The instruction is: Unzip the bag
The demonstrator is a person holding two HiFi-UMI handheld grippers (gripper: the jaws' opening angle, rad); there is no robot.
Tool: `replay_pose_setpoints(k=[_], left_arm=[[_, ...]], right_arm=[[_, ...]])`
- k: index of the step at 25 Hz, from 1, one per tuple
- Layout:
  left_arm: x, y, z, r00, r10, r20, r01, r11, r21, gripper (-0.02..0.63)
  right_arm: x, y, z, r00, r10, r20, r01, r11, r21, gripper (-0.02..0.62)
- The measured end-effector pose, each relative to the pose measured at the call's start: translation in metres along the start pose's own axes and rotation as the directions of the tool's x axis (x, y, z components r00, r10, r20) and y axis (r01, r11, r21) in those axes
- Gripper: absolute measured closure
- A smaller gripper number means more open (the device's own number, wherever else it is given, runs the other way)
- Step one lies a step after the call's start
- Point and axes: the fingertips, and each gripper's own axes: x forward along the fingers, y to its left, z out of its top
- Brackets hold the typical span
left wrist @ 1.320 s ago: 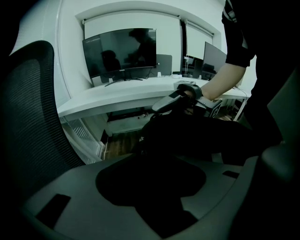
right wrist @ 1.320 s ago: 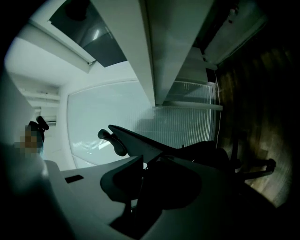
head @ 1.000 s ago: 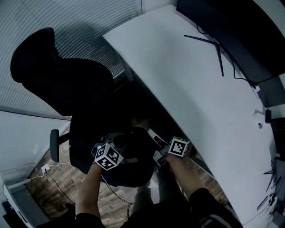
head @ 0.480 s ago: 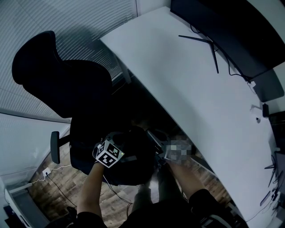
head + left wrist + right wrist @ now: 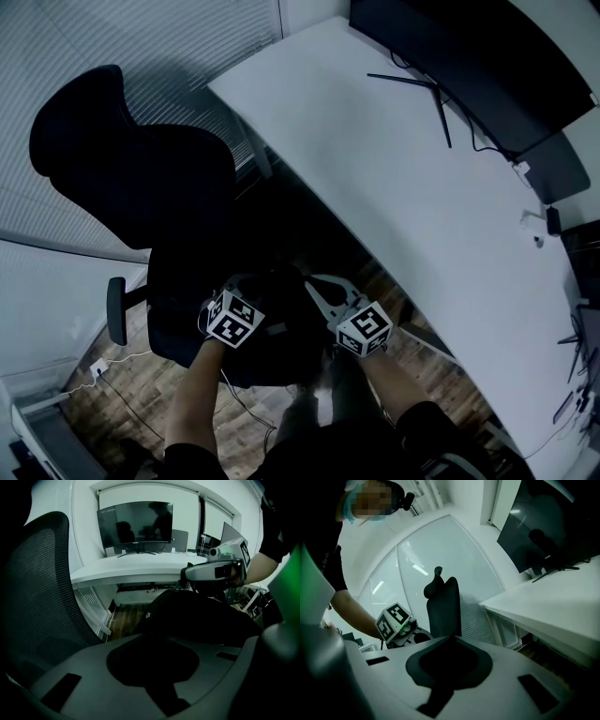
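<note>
A black bag (image 5: 277, 330) lies on the seat of an office chair, and both hand-held grippers are at its top. My left gripper (image 5: 238, 292) is at the bag's left side. Its jaws are closing, and their tips are lost against the dark bag (image 5: 197, 616), so I cannot tell if fabric is between them. My right gripper (image 5: 315, 285) points its pale fingers at the bag's upper right edge and is shut. Whether it pinches a zipper pull cannot be seen. The right gripper (image 5: 190, 573) shows in the left gripper view, just above the bag.
The black mesh chair (image 5: 122, 159) stands to the left. A white desk (image 5: 403, 187) runs diagonally on the right, with a dark monitor (image 5: 469, 56) at its far edge. A thin cable (image 5: 103, 358) trails over the wooden floor by the chair base.
Both grippers stay at the bag. The right gripper's marker cube has shifted slightly down and left and its fingers now show. The left gripper's cube has edged a little to the right.
</note>
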Motion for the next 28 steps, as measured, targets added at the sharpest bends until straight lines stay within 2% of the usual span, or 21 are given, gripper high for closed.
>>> replay_pose_setpoints(k=[2, 3, 4, 5, 6, 7, 8, 9, 10, 17, 22, 28], left_arm=[[-0.001, -0.001, -0.002, 1.000, 0.000, 0.003, 0.000, 1.000, -0.009, 0.541], [-0.002, -0.001, -0.002, 1.000, 0.001, 0.005, -0.001, 1.000, -0.013, 0.541], [-0.002, -0.002, -0.002, 1.000, 0.002, 0.005, -0.002, 1.000, -0.016, 0.541], [-0.002, -0.002, -0.002, 1.000, 0.005, 0.003, -0.005, 1.000, -0.017, 0.541], [-0.001, -0.003, -0.001, 1.000, 0.008, 0.000, -0.008, 1.000, -0.017, 0.541], [0.000, -0.004, -0.001, 1.000, 0.010, -0.003, -0.010, 1.000, -0.014, 0.543], [0.001, -0.006, -0.002, 1.000, 0.011, -0.006, -0.012, 1.000, -0.012, 0.543], [0.001, -0.007, -0.002, 1.000, 0.012, -0.008, -0.012, 1.000, -0.009, 0.542], [0.001, -0.009, -0.002, 1.000, 0.012, -0.009, -0.012, 1.000, -0.007, 0.543], [-0.002, -0.011, -0.007, 0.998, 0.058, -0.010, -0.059, 0.998, -0.027, 0.546], [0.000, -0.014, -0.008, 0.998, 0.068, -0.017, -0.069, 0.997, -0.031, 0.548], [-0.001, -0.021, -0.012, 0.997, 0.080, -0.022, -0.080, 0.996, -0.035, 0.548]], right_arm=[[-0.003, -0.003, -0.004, 1.000, -0.014, 0.001, 0.014, 0.995, 0.099, 0.549], [-0.006, -0.007, -0.007, 1.000, -0.029, 0.007, 0.027, 0.980, 0.197, 0.549], [-0.008, -0.012, -0.010, 0.999, -0.048, 0.019, 0.039, 0.948, 0.317, 0.549], [-0.011, -0.017, -0.014, 0.997, -0.069, 0.034, 0.047, 0.893, 0.447, 0.550], [-0.013, -0.021, -0.018, 0.994, -0.094, 0.051, 0.048, 0.821, 0.569, 0.551], [-0.017, -0.024, -0.022, 0.990, -0.122, 0.065, 0.048, 0.744, 0.666, 0.551], [-0.020, -0.026, -0.026, 0.986, -0.152, 0.071, 0.053, 0.683, 0.729, 0.551], [-0.024, -0.027, -0.029, 0.981, -0.178, 0.071, 0.062, 0.645, 0.761, 0.551], [-0.027, -0.026, -0.029, 0.978, -0.196, 0.068, 0.072, 0.628, 0.775, 0.551], [-0.043, -0.007, -0.039, 0.973, -0.229, 0.014, 0.128, 0.592, 0.796, 0.551], [-0.066, 0.010, -0.052, 0.968, -0.253, -0.002, 0.154, 0.583, 0.798, 0.551], [-0.094, 0.030, -0.067, 0.965, -0.264, -0.003, 0.154, 0.555, 0.818, 0.551]])
